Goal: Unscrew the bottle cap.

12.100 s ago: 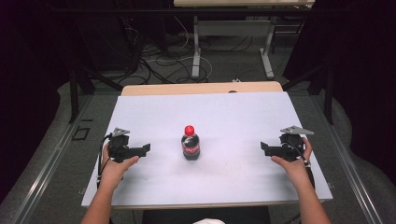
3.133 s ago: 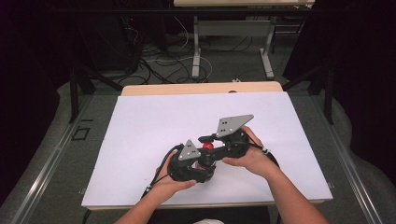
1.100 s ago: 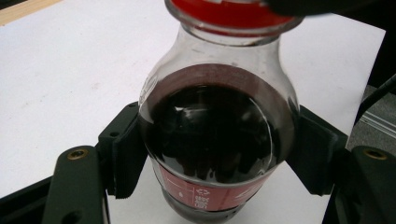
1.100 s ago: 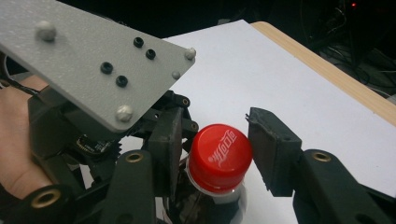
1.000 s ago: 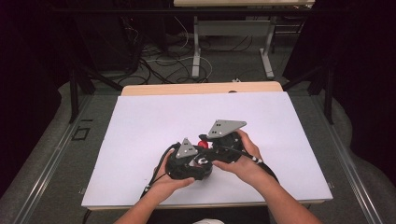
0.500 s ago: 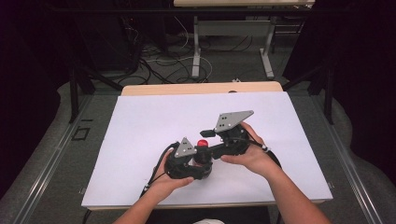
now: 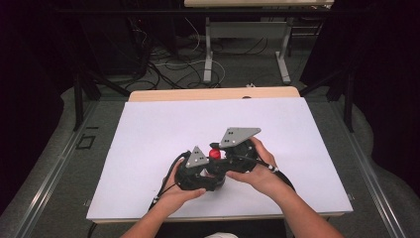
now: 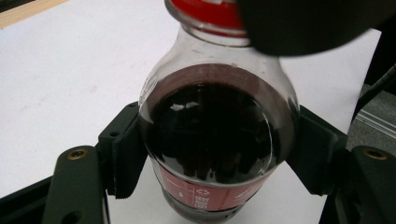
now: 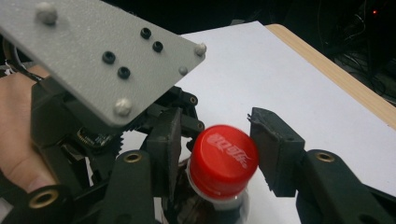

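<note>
Clamping the bottle (image 8: 212, 140), left tongs (image 8: 212, 154) press its sides; right tongs (image 9: 219, 154) straddle its cap (image 9: 223, 156), slightly apart.

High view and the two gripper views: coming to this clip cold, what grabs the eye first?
The small cola bottle, dark liquid under a red cap, stands near the front middle of the white table. The left gripper clamps its belly from both sides. The right gripper sits around the cap, its jaws close on either side; a firm hold cannot be confirmed.
</note>
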{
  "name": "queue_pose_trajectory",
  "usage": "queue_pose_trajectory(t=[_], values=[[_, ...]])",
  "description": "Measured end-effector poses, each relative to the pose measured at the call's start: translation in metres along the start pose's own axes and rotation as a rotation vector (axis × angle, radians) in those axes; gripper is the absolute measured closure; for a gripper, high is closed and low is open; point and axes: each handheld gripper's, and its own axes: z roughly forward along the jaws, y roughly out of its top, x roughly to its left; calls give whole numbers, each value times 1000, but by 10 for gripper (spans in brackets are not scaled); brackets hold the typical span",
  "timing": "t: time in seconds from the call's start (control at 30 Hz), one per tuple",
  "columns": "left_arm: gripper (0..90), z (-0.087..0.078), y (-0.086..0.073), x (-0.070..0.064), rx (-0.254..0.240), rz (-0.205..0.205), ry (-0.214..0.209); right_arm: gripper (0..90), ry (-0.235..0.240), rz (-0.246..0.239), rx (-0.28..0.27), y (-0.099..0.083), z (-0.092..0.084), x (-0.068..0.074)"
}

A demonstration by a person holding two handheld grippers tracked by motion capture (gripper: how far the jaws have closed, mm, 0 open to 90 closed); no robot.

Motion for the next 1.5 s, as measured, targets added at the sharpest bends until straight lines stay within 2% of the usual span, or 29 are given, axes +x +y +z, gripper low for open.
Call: queue_pose_trajectory(t=[0.07,0.1,0.13,0.23,0.3,0.37,0.43,0.5,0.53,0.57,0.6,0.77,0.83,0.9,1.0,1.03,1.1,1.17,1.33,1.4,1.5], values=[[300,0,0,0,6,9,-1,577,4,3,-6,1,3,-1],[300,0,0,0,8,6,-7,608,17,-16,2,1,3,-4],[300,0,0,0,10,6,-9,610,29,-14,2,1,3,-6],[301,0,0,0,6,9,-5,613,105,-46,2,2,4,-16],[301,-1,1,0,10,10,-19,614,149,-46,5,3,3,-22],[301,-2,1,-2,-3,-6,-21,615,184,-46,2,4,1,-26],[301,-3,2,-1,-3,5,-21,614,203,-52,1,4,0,-28],[301,-3,2,0,-1,13,-10,607,195,-67,-21,4,1,-27],[300,-3,2,-1,2,-3,-16,554,186,-65,-16,5,0,-25],[301,-3,1,1,1,2,-6,488,167,-51,-28,4,0,-23],[301,-2,1,2,-2,1,-4,478,140,-48,-38,4,-1,-21],[300,-4,1,5,5,-14,-1,489,33,-16,-9,2,-5,-9],[301,-4,1,5,10,-5,1,515,13,3,0,1,-5,-4],[301,-4,1,4,6,-15,-3,517,-2,-10,-16,1,-3,-1],[301,-4,2,3,9,-11,-8,530,-7,-9,-16,1,-1,-1],[301,-2,1,2,-6,-3,6,533,-5,-3,-13,1,-1,-1],[301,-4,2,2,20,16,-10,558,-5,-5,-6,1,1,-1],[301,-1,1,0,5,8,0,601,-1,-11,-4,2,3,-2],[301,-1,1,1,3,6,-4,613,70,-48,9,5,3,-13],[301,0,0,0,3,5,-3,614,97,-47,-1,6,0,-16],[301,0,0,1,0,3,-1,613,110,-31,-47,9,-5,-21]])
